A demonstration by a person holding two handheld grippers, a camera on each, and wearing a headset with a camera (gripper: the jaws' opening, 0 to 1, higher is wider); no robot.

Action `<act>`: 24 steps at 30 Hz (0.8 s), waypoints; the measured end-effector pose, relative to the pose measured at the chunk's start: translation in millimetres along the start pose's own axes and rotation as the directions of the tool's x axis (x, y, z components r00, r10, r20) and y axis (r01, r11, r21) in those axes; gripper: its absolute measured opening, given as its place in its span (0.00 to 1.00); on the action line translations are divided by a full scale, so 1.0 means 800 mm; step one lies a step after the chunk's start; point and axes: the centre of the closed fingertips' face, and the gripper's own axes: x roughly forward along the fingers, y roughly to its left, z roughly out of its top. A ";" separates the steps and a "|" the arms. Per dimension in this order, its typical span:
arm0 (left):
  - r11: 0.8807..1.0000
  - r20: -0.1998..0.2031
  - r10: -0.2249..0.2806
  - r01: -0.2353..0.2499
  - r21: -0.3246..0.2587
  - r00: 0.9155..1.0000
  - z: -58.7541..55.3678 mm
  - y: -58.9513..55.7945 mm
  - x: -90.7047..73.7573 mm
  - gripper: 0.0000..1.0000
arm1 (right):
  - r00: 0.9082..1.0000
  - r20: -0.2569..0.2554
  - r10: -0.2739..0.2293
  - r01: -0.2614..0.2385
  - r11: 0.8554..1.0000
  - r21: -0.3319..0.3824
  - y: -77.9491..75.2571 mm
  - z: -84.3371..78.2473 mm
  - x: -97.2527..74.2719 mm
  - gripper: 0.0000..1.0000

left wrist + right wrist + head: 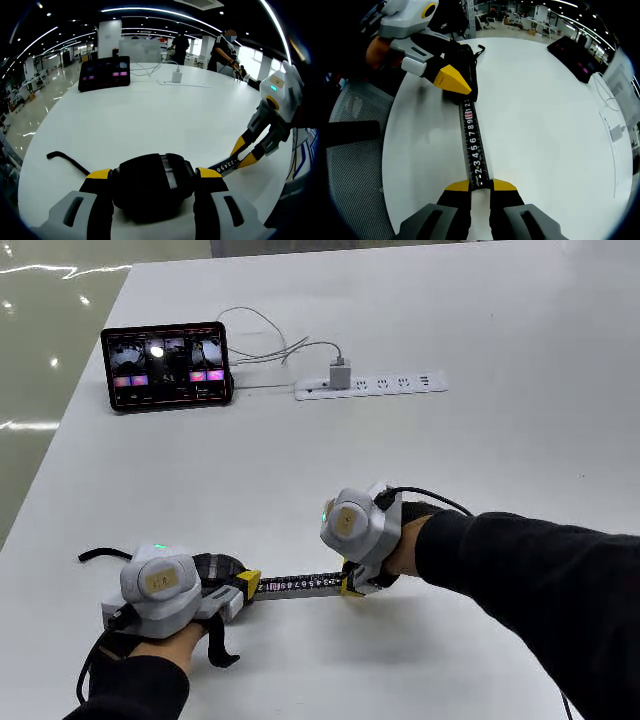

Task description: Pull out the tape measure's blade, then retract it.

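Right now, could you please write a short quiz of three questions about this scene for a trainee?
1. True or false: the right gripper pinches the end of the blade.
2. What holds the tape measure case? A) the left gripper B) the right gripper C) nothing, it lies free
3. Fill in: the screen of the tablet is ____ (lit or dark).

Key: 1 true; 2 A; 3 lit.

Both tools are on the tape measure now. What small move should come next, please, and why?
Probably slide the right tool a little farther from the case, along the table. It is shut on the tip of the blade, only a short numbered length shows, and the left tool is shut on the case to steady it.
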 end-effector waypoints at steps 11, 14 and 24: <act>1.000 0.003 -0.001 0.001 0.004 1.000 0.000 0.000 0.000 0.60 | 1.000 -0.003 0.005 -0.005 1.000 -0.003 0.000 0.005 0.002 0.09; 1.000 0.001 -0.001 0.001 0.003 1.000 0.000 0.000 0.000 0.60 | 1.000 -0.005 0.006 -0.006 1.000 -0.005 0.000 0.007 0.002 0.09; 1.000 0.005 -0.004 0.004 -0.003 1.000 0.000 0.000 0.000 0.60 | 1.000 0.005 0.002 -0.002 1.000 -0.003 0.001 0.014 0.004 0.09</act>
